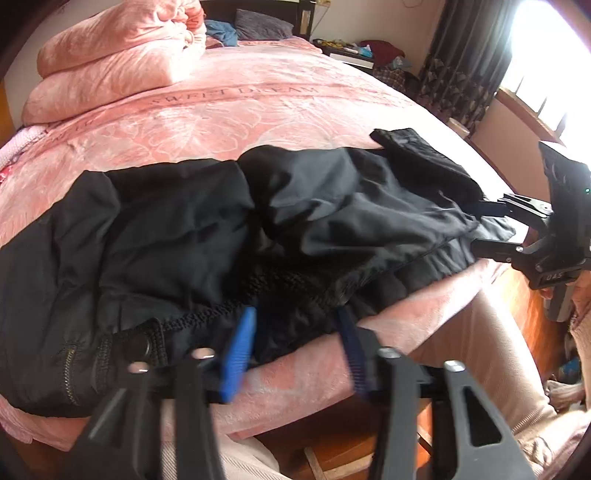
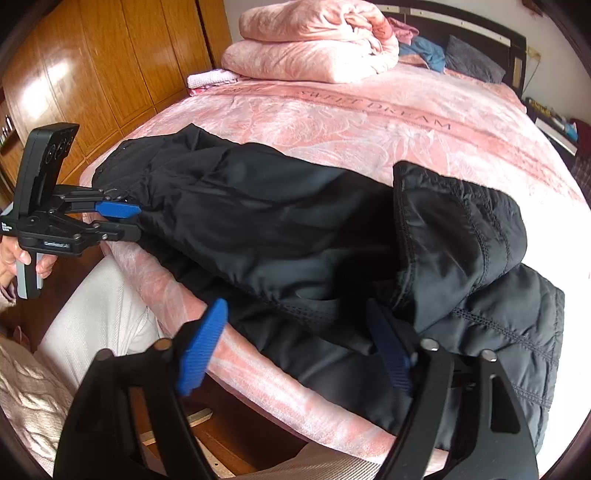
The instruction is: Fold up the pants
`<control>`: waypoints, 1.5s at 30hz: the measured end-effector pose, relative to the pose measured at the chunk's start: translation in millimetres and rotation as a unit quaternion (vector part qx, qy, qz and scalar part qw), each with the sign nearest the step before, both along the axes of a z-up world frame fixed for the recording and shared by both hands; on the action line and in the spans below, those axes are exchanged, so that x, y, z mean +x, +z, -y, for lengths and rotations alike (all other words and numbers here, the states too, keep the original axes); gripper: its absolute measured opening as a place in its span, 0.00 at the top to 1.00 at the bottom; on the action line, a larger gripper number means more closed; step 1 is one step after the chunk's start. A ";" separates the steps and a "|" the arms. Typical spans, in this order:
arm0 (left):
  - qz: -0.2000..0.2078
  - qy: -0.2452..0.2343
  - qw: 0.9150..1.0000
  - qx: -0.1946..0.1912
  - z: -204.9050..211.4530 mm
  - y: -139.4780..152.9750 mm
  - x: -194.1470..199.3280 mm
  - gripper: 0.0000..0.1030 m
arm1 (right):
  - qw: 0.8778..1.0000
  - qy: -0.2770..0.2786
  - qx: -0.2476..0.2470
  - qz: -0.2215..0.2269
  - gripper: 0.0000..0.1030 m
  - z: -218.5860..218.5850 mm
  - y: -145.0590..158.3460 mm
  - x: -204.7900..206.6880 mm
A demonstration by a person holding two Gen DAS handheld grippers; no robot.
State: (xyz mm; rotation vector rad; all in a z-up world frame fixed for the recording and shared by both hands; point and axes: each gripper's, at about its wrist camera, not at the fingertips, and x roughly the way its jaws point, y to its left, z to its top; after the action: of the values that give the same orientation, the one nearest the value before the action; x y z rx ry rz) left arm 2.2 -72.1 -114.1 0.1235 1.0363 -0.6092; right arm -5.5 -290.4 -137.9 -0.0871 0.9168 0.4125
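Black padded pants (image 1: 229,229) lie crumpled along the near edge of a pink bed (image 1: 229,122); they also show in the right wrist view (image 2: 280,221). My left gripper (image 1: 295,332) is open, its blue pads (image 1: 240,350) astride the knitted waistband edge. In the right wrist view the left gripper (image 2: 125,221) stands open at the pants' left end. My right gripper (image 2: 295,343) is open around the pants' near edge by the leg ends. In the left wrist view the right gripper (image 1: 484,229) stands open at the pants' right end.
A folded pink quilt (image 1: 118,59) and dark pillows (image 1: 258,24) lie at the head of the bed. A wooden wardrobe (image 2: 92,74) stands to the left. A curtain and bright window (image 1: 535,66) are to the right. The person's legs (image 1: 491,354) press against the bed edge.
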 end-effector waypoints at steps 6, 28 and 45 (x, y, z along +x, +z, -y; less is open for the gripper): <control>0.002 0.022 0.997 -0.077 -22.7 35.1 -3.3 0.14 | 0.995 -0.058 0.081 0.028 0.22 33.2 41.1 -12.8; -0.077 0.183 0.980 -0.015 -30.3 -35.9 80.0 0.07 | 0.928 -0.310 -0.194 -0.072 0.87 21.1 -32.4 138.6; -0.061 0.170 0.983 0.020 -4.2 -32.1 67.3 0.05 | 0.887 -0.459 0.022 -0.046 0.89 158.8 18.6 -29.0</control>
State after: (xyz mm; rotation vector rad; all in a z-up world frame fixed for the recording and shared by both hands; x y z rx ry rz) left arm 69.4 -67.9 -146.2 -0.0573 1.1563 -0.2885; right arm -34.4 -449.2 -119.3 0.4079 0.9376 -0.4535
